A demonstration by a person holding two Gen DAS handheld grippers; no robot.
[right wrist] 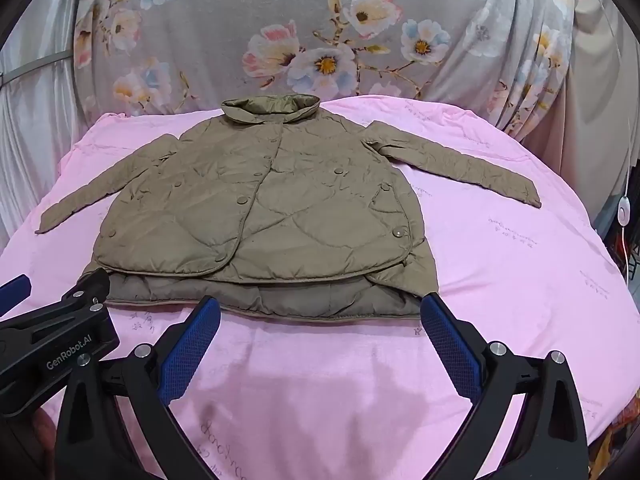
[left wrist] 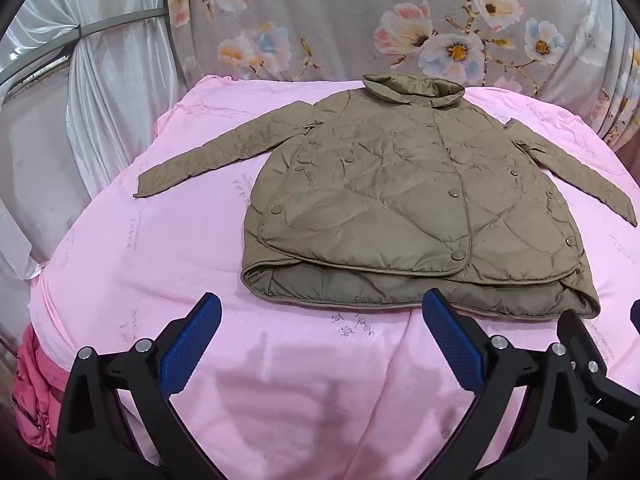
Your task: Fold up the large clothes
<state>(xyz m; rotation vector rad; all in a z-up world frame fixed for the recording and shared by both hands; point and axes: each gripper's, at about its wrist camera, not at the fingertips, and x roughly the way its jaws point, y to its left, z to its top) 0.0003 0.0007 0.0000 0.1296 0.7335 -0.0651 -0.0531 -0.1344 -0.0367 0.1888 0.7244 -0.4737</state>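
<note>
Just beyond both released claws, left claw (left wrist: 320, 308) and right claw (right wrist: 320, 310), lies the jacket (left wrist: 400, 192), untouched.

Olive-brown quilted jacket (right wrist: 256, 216): thin synthetic-looking cloth, slight sheen, diamond stitching, puffy, creased; round matt snap buttons (right wrist: 241, 200). Pink bed sheet (right wrist: 500, 280): soft matt cloth, faint printed script, lightly wrinkled. Grey floral drape (right wrist: 280, 40): matt printed fabric. White curtain (left wrist: 108, 92): satiny, glossy folds. Left gripper (left wrist: 320, 316) and right gripper (right wrist: 320, 316): matt black plastic bodies, blue textured rubbery pads (right wrist: 192, 348), shiny metal pins.
</note>
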